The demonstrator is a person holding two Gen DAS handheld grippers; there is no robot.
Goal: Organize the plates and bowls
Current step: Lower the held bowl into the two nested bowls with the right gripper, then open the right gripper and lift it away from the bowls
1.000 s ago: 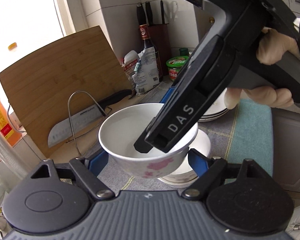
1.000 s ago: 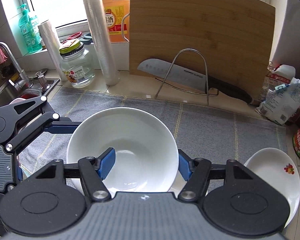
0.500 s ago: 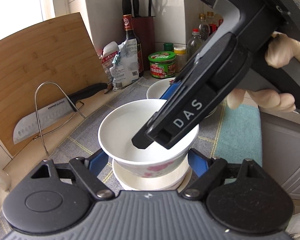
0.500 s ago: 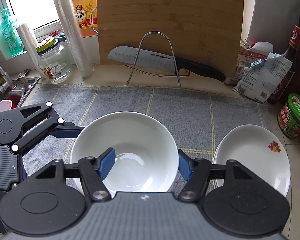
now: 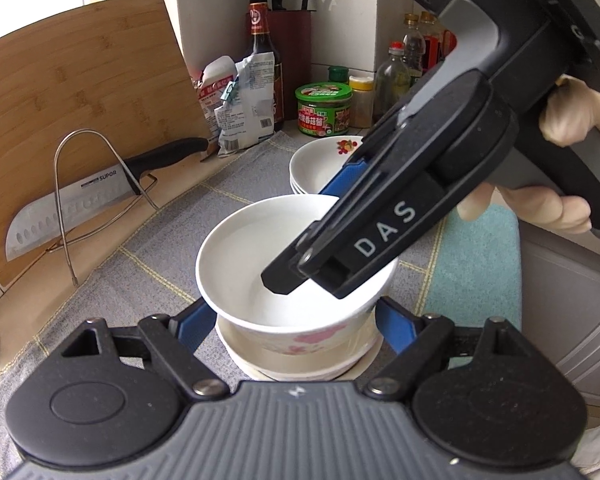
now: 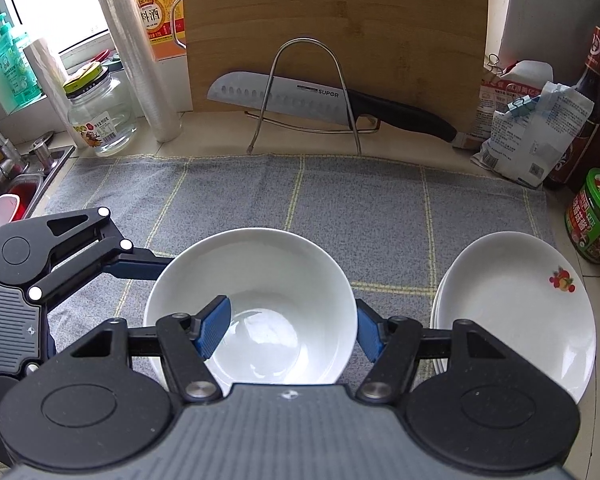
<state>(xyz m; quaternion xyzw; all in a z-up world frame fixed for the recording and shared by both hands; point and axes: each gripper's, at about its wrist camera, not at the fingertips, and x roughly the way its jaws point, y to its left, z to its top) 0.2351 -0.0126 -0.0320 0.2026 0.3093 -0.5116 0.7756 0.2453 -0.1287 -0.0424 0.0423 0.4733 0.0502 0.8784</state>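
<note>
Left camera: the left gripper [image 5: 296, 320] spreads wide, blue fingers either side of the white bowl [image 5: 260, 256], which sits atop stacked bowls [image 5: 300, 364] on the grey mat [image 5: 140, 280]. The right gripper [image 5: 324, 240] reaches into it from above.

Right camera: the right gripper [image 6: 290, 328] pinches the bowl's [image 6: 260, 280] wall, one finger inside, one outside. A plate stack [image 6: 512, 312] sits just right.

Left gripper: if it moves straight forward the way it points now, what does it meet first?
Most likely the white bowl, which already sits between the open fingers of the left gripper. Just behind, the right gripper reaches into the same bowl. Depth is hard to judge.
</note>
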